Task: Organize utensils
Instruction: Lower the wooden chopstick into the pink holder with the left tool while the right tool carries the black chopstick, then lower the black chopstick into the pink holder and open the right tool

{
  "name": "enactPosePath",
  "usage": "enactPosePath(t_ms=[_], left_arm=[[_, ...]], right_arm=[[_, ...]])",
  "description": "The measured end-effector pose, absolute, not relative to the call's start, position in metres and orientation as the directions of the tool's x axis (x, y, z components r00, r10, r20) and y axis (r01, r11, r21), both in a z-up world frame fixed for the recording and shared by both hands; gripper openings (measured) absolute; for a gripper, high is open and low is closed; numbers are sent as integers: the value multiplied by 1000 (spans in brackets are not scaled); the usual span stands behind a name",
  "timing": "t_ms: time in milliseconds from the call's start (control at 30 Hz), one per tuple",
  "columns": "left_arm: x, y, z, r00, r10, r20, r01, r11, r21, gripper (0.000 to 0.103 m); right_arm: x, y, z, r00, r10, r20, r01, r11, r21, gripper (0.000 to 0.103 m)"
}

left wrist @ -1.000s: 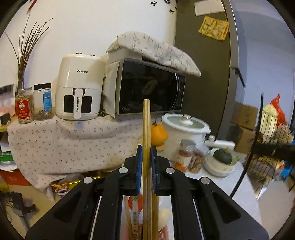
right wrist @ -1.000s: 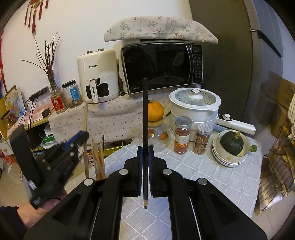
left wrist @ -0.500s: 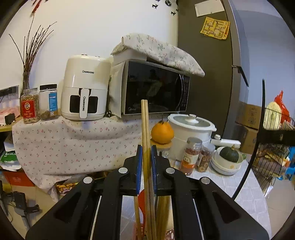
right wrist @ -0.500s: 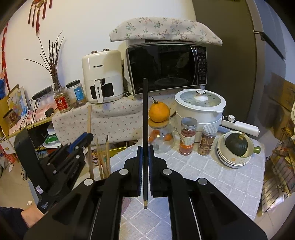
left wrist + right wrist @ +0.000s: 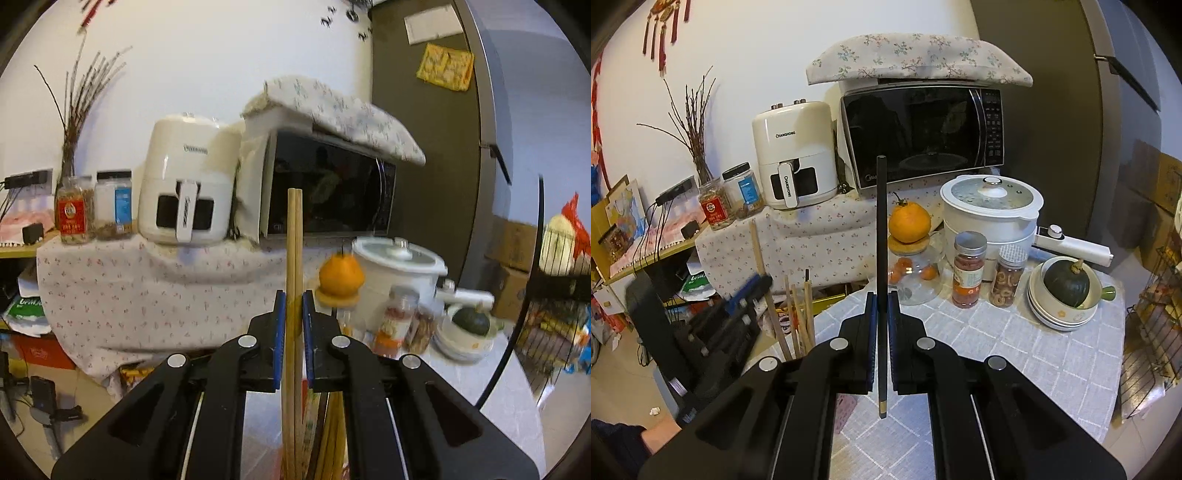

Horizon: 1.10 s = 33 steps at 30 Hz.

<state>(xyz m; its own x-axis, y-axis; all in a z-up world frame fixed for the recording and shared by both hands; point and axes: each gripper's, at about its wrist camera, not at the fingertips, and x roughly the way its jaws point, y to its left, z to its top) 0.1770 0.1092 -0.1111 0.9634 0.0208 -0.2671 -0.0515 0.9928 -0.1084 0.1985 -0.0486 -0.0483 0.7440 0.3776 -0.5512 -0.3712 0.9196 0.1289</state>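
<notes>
My left gripper [image 5: 294, 300] is shut on a pair of light wooden chopsticks [image 5: 294, 236] that stand upright between its blue pads. Just below it, several more wooden chopsticks [image 5: 330, 435] stand bunched together, and what holds them is hidden. My right gripper [image 5: 882, 295] is shut on a single black chopstick [image 5: 881, 221], upright with its gold tip hanging below the jaws. In the right wrist view the left gripper [image 5: 753, 291] sits at the left edge of the table, over the standing chopsticks [image 5: 799, 314].
A grey checked tablecloth [image 5: 997, 350] carries a glass jar [image 5: 916, 273] with an orange [image 5: 909, 221] on top, two spice jars [image 5: 969, 269], a white cooker [image 5: 991, 221] and stacked bowls with a green squash [image 5: 1067, 284]. A microwave [image 5: 923, 133] and an air fryer [image 5: 794, 155] stand behind. A wire rack [image 5: 1145, 332] is at the right.
The left gripper has shifted slightly, and its wooden chopsticks now lean a little as seen from the right wrist. The right gripper holds the black chopstick as before.
</notes>
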Motion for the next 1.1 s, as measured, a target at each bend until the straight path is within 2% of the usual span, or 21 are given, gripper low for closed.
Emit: enactPosePath(t_ms=[167,200,233,267,333,400,467,533,633,700,933,1100], left_arm=[[178,104,-128,921,-29,-388,-8,996,-94,9],[179,104,-126,902,-41,-429,0,996,-95,15],[178,106,-122,892,-44,-449,-1,995,-98,28],[176,109,-118,888,-38,-457,-12,994,-106,34],[176,121,-100,861,-19,-508,-71,985,-156,36],[178,132,-88,789,-31,-614,-130,968,-216,36],[176,141,-82,705,-37,-709,-188,953,-237,41],[167,146,-83,612,-35,-790,-231,948,-221,53],[149,150,-86,591,-50,-805,-202,957,-208,68],[146,151,-89,583,-22,-812,-203,964,-172,68],[151,159,-89,584,-17,-811,-191,969,-158,72],[145,159,-83,591,-37,-806,-178,968,-175,73]], right_arm=[[198,-53,-45,736,419,-532,-376,906,194,6],[198,-53,-44,733,434,-523,-379,900,215,6],[197,-52,-43,732,443,-517,-382,896,227,6],[197,-51,-42,731,451,-512,-386,892,234,6],[196,-45,-41,730,468,-499,-396,884,249,6],[193,-38,-39,729,489,-480,-410,873,265,6],[189,-28,-36,733,507,-453,-430,862,270,6],[186,-18,-36,733,515,-444,-444,857,262,6],[183,0,-43,727,518,-451,-463,855,234,6],[184,10,-52,720,511,-470,-469,857,213,6],[186,45,-86,678,455,-578,-490,865,106,7],[180,33,-82,677,437,-593,-468,877,112,7]])
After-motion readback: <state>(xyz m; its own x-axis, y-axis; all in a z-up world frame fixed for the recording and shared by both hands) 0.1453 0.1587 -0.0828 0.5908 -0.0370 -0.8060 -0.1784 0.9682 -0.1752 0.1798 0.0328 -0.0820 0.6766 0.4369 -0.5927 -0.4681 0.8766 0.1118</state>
